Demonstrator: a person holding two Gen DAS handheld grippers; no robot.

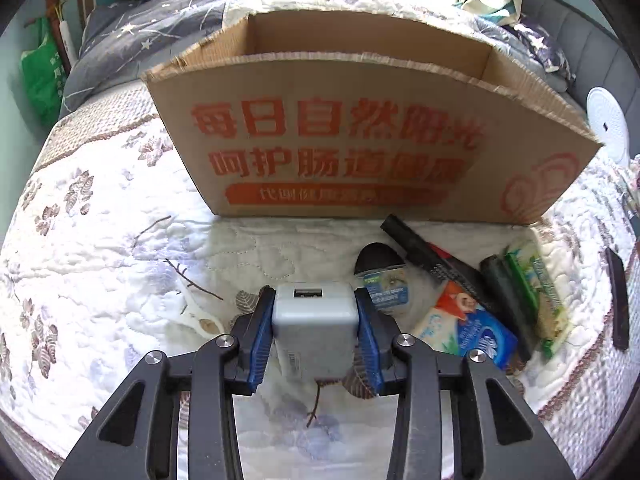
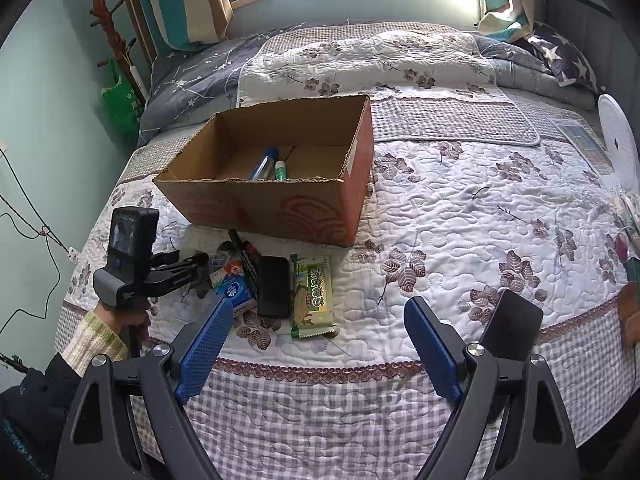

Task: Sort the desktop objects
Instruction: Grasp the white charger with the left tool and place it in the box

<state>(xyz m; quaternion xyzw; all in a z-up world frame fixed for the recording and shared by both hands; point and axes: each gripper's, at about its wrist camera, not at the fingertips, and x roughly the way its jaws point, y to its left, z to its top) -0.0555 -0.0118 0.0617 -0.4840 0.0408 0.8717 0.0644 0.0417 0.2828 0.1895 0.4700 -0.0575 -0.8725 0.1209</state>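
My left gripper (image 1: pixel 315 314) is shut on a white USB charger block (image 1: pixel 314 320), held above the quilt just in front of a cardboard box (image 1: pixel 340 152). In the right wrist view that box (image 2: pixel 280 204) holds a blue tube (image 2: pixel 264 162) and a green-capped stick (image 2: pixel 281 170). My right gripper (image 2: pixel 318 316) stands open over the bed's near edge with nothing between its blue pads. Loose items lie by the box: a black marker (image 1: pixel 432 256), a tissue pack (image 1: pixel 468 328), a green snack packet (image 2: pixel 312 296) and a black case (image 2: pixel 274 286).
A small clear bottle with a dark cap (image 1: pixel 380 272) lies beside the marker. A white floss pick (image 1: pixel 196 314) rests on the quilt at left. A dark flat object (image 2: pixel 514 326) sits behind my right finger. A white round fan (image 2: pixel 618 140) stands at the right. A sleeved hand (image 2: pixel 108 324) holds the left gripper.
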